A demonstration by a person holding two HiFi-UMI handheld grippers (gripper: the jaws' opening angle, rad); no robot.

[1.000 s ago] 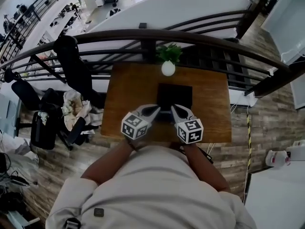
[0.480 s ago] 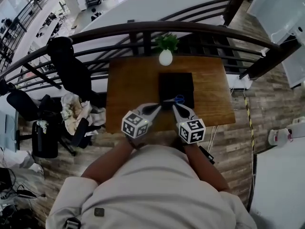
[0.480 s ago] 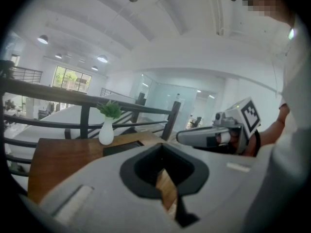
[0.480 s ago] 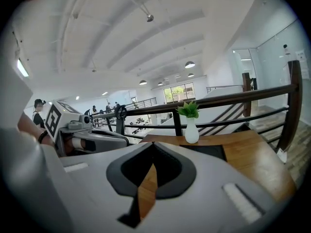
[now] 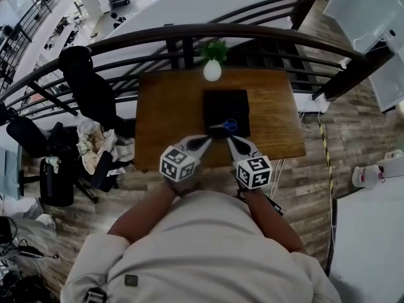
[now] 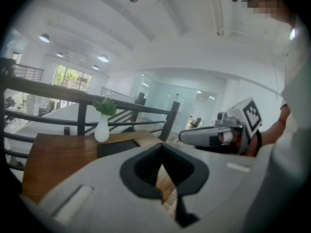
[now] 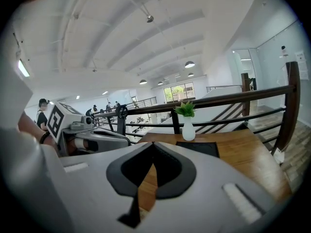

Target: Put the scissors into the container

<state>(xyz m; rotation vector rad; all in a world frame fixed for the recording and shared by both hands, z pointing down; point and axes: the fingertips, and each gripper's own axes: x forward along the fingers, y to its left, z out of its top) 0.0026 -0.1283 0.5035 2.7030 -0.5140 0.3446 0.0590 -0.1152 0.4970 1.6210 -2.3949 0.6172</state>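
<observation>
Head view. The scissors (image 5: 224, 125) lie flat inside the black container (image 5: 218, 103), in its 6 o'clock half, so the placement appears complete. The container sits mid-table (image 5: 164, 118), with a white vase (image 5: 212, 71) at the table's 12 o'clock edge. The left gripper (image 5: 204, 141) and right gripper (image 5: 230, 141) hang side by side at the 6 o'clock edge, tips apart from the container. Each has its jaws pressed together on nothing, probably because nothing remains to carry.

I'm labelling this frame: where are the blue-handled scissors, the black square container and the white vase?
Blue-handled scissors (image 5: 228, 125): head view, blue handle.
Black square container (image 5: 221, 105): head view, bare floor.
White vase (image 5: 212, 72): head view, body.
</observation>
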